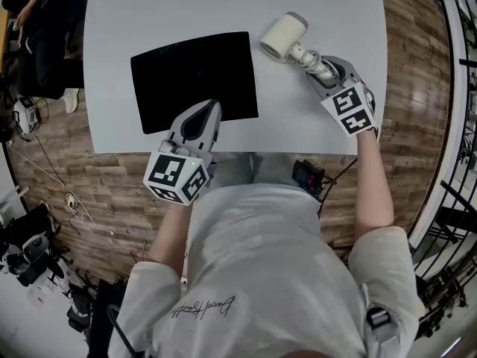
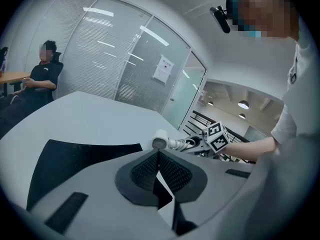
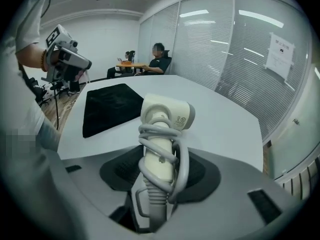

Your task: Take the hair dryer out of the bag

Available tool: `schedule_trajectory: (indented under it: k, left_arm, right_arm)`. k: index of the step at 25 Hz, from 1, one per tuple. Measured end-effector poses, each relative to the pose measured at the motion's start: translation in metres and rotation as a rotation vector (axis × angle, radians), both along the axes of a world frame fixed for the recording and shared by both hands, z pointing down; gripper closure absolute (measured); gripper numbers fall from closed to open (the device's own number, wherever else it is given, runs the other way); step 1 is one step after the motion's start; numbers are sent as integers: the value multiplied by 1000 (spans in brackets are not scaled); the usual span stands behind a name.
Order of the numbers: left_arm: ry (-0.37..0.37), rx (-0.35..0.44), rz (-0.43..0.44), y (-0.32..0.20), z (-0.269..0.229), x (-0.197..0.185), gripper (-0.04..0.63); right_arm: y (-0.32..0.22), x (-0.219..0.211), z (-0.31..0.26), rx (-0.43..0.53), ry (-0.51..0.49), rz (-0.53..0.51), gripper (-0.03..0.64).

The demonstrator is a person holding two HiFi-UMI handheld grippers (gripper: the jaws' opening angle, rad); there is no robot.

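The cream hair dryer (image 1: 284,36) lies out on the grey table (image 1: 149,6) at the far right, its cord wound round the handle. My right gripper (image 1: 317,64) is shut on that handle; in the right gripper view the hair dryer (image 3: 165,119) stands up between the pads. The flat black bag (image 1: 194,77) lies in the middle of the table, apart from the dryer. My left gripper (image 1: 209,110) hovers over the bag's near right edge, jaws shut with nothing seen between them. The left gripper view shows the bag (image 2: 65,159) at left and the dryer (image 2: 160,141) beyond.
The table's near edge runs just under my left hand, with wooden floor around it. A seated person (image 1: 37,21) is beside the table's far left corner. Glass partition walls (image 3: 235,49) stand behind the table. Cables and gear (image 1: 30,259) lie on the floor at left.
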State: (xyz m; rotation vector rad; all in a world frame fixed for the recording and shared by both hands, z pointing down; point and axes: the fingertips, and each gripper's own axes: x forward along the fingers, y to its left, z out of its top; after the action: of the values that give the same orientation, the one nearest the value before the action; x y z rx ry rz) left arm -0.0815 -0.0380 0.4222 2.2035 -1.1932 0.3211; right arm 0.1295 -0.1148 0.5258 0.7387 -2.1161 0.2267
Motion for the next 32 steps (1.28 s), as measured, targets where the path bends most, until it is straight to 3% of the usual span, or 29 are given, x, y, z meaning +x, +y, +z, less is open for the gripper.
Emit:
schedule_trajectory:
  k: [12, 32]
  left_arm:
    - [-5, -4, -23, -4, 1, -7, 583]
    - [-19, -13, -22, -8, 7, -18, 583]
  right_arm:
    - [-47, -13, 10, 33, 8, 161, 403]
    - [-51, -27, 35, 7, 57, 212, 402]
